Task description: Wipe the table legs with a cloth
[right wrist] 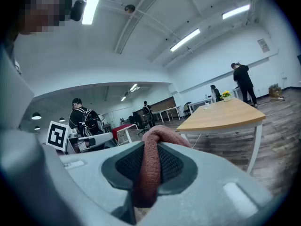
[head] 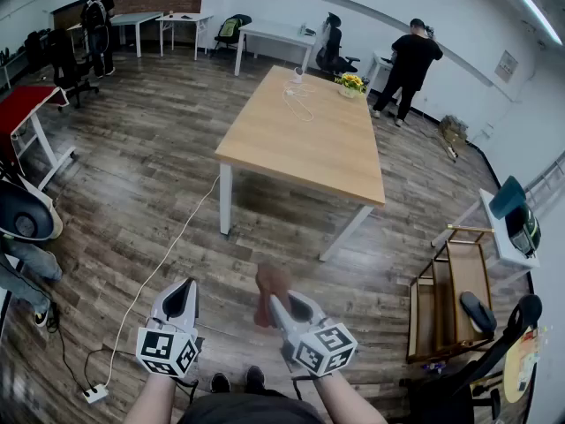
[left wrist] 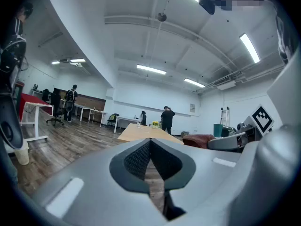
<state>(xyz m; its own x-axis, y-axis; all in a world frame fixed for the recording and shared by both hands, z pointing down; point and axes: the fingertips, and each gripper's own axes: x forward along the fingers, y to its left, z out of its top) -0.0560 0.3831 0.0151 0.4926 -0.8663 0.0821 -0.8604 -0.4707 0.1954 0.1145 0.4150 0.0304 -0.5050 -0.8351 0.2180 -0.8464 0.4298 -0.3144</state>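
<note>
My right gripper (head: 275, 306) pinches the reddish-brown cloth (head: 269, 285), with a fold poking above the jaws. My left gripper (head: 179, 299) is closed on nothing. The wooden table (head: 305, 131) stands well ahead. I'd crouch at the near white leg (head: 226, 200), press the loose fold flat against it and stroke top to bottom.

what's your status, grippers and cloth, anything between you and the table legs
Left gripper shut, empty. Right gripper shut on reddish-brown cloth. Table legs ahead, not yet touched. White cable lies on floor toward near leg.
</note>
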